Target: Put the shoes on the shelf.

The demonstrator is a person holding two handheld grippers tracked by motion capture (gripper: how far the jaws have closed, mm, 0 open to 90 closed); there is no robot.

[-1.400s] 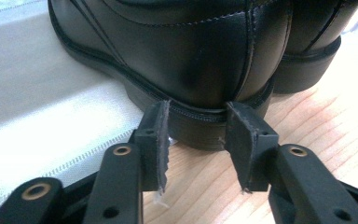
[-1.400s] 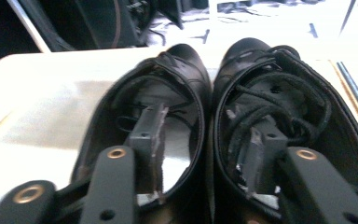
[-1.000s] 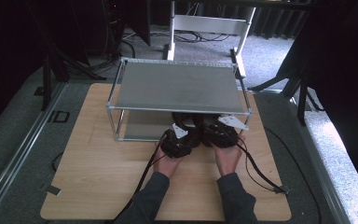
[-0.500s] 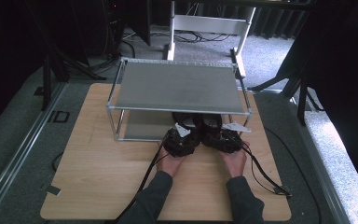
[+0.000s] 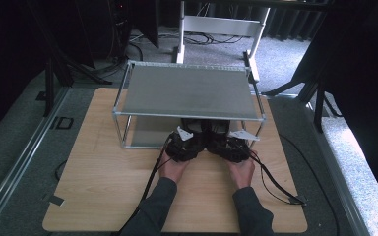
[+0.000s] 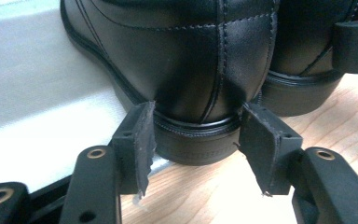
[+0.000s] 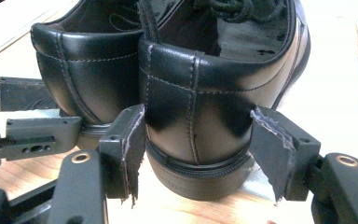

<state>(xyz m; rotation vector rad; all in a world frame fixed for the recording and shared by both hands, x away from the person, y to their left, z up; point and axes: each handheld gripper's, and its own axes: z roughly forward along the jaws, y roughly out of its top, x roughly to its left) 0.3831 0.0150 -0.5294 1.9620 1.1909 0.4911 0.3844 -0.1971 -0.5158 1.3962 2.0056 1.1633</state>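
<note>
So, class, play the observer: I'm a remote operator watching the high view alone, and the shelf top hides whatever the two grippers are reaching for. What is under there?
Observer: A pair of black leather shoes, heels towards the grippers. The left gripper faces the left shoe.
Operator: Has it gripped the heel?
Observer: No. Its jaws stand open either side of the heel, gaps showing.
Operator: And the other one?
Observer: The right gripper straddles the right shoe likewise, jaws open, not clamped.
Operator: Any laces?
Observer: Yes, dark laces lie at the right shoe's opening.
</note>
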